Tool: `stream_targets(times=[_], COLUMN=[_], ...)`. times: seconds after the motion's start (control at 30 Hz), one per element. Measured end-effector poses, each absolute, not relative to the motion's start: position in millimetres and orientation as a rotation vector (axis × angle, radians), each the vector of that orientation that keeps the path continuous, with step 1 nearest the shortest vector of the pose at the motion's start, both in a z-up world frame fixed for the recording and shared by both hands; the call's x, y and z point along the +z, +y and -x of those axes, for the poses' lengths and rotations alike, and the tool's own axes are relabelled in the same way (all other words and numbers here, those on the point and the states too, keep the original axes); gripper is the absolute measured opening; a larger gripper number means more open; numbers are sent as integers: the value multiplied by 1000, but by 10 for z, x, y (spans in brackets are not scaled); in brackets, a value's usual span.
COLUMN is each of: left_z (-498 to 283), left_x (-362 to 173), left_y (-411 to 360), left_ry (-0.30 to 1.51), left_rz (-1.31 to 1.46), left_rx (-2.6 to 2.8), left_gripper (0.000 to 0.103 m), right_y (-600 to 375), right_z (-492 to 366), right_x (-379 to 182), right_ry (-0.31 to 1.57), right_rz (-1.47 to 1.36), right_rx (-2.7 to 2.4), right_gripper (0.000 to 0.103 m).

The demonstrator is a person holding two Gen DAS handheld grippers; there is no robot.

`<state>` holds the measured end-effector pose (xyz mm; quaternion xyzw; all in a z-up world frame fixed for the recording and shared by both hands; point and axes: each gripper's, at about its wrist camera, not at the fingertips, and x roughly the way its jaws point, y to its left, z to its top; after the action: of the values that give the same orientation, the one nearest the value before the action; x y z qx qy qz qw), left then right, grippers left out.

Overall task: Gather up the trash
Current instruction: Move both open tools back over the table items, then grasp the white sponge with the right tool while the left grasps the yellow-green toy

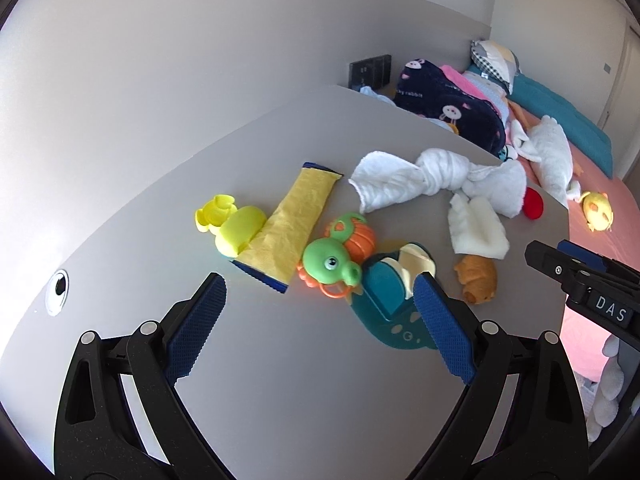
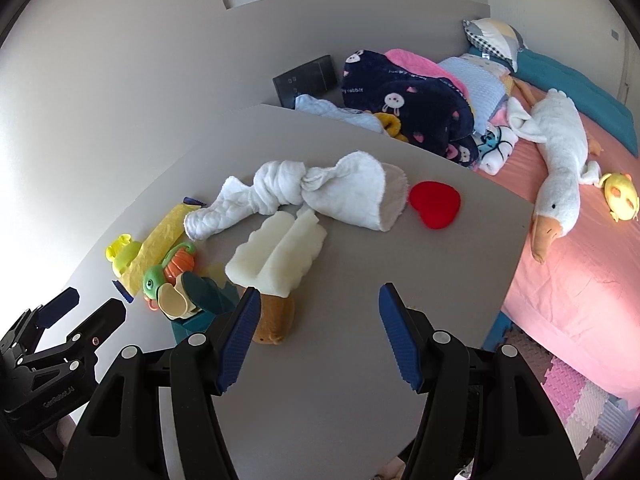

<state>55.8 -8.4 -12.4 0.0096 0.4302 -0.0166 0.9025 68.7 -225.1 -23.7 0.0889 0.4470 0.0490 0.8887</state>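
Note:
A grey table (image 1: 280,360) holds a clutter of items. A white foam scrap (image 2: 276,256) lies mid-table, also in the left wrist view (image 1: 476,232). A knotted white cloth (image 2: 304,192), a yellow cloth (image 1: 288,224), a green turtle toy (image 1: 332,260), a teal toy (image 1: 388,296), a brown plush (image 1: 478,278) and a red heart (image 2: 434,204) lie around it. My left gripper (image 1: 320,312) is open and empty just short of the turtle and teal toy. My right gripper (image 2: 318,316) is open and empty in front of the foam and the brown plush (image 2: 274,320).
A yellow plastic toy (image 1: 230,224) lies at the table's left. A bed with a pink sheet (image 2: 580,280), a goose plush (image 2: 556,160), a yellow plush (image 2: 620,196) and piled blankets (image 2: 408,104) stands right of the table. Foam floor mats (image 2: 568,392) lie below.

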Motion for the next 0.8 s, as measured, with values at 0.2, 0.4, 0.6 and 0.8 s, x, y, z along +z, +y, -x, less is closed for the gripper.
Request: stream_targets(times=[0.2,0.4,0.6,0.8], left_z=[-688,-870,-1074,-1293], left_x=[-173,-222,-292,-446], left_y=[167,404,588,733], left_ry=[895,894,898,929], left_rz=[0,36,64,102], left_rx=[2,35,65,81], left_gripper=[92,92,92,89], right_y=[-2055,-1950,-1894,-1858], right_z=[-867,-1039,-1196,-1290], right_x=[-277,-330,-418,-505], right_ry=[936,951,962,968], right_rz=[-167,-172,-168,-162], right_rx=[114,108,84,64], right_gripper=[62,62,63,67])
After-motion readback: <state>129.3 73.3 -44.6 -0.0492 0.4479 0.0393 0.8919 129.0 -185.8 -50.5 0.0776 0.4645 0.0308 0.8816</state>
